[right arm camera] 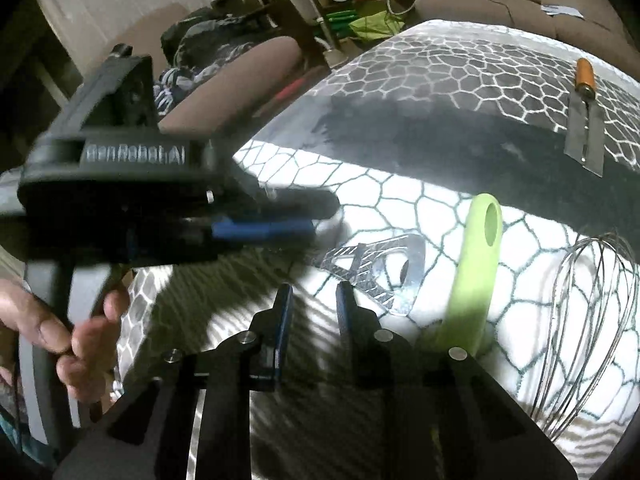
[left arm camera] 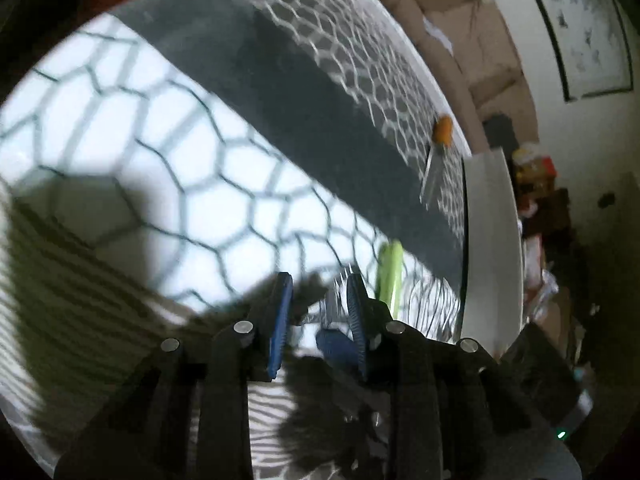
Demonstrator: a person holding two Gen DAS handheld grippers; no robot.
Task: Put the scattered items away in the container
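Note:
In the left wrist view my left gripper (left arm camera: 320, 312) has a flat shiny metal piece (left arm camera: 335, 300) between its blue pads, which close on its narrow end. The right wrist view shows that left gripper (right arm camera: 324, 220) reaching in from the left onto the end of the patterned metal piece (right arm camera: 414, 256), which lies low on the cloth. My right gripper (right arm camera: 314, 304) hovers just in front of that piece, its fingers a narrow gap apart with nothing between them. A green handle (right arm camera: 476, 264) lies to the right, with a wire whisk (right arm camera: 592, 320) beyond it.
A scraper with an orange wooden handle (right arm camera: 585, 76) lies far back on the dark band of the honeycomb tablecloth (right arm camera: 400, 80). A white flat-sided object (left arm camera: 492, 232) stands at the table's right edge. A hand (right arm camera: 80, 340) holds the left gripper's grip. A brown sofa and clutter lie behind.

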